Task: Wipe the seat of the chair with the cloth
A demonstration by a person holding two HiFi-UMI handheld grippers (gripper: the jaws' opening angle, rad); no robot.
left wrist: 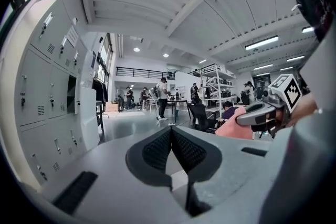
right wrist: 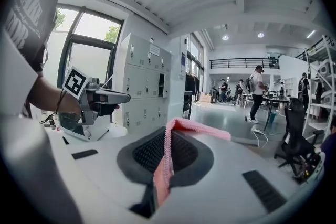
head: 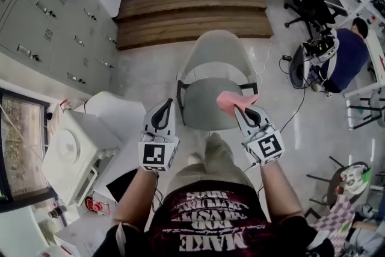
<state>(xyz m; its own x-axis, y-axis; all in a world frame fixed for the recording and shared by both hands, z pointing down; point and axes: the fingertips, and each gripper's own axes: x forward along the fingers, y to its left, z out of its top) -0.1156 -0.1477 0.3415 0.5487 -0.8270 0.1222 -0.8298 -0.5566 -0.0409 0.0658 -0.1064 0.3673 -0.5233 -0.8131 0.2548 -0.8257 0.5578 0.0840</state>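
The chair (head: 213, 78) is the biggest thing under me, a pale shell with a curved back, and I only get it from the head view; neither gripper view takes it in, as both look out level across the room. Its legs are hidden under the seat (head: 201, 106), and the seat's front corners are covered by my two grippers. The cloth (head: 230, 102) is pink and partly masked: from above I see only a bunched end past the tips of the right gripper (head: 242, 109), lying over the seat's right side, and I cannot tell from there whether it touches the seat or hangs clear of it. The right gripper view settles the hold: the fingers (right wrist: 185, 153) are pressed onto the cloth, one fold pinched edge-on between the pads, running back down the slot and flopping over the top of the right-hand finger. The left gripper (head: 166, 104) sits over the seat's left front corner, well apart from the cloth. Its fingers (left wrist: 153, 150) are closed tip to tip with nothing between them.
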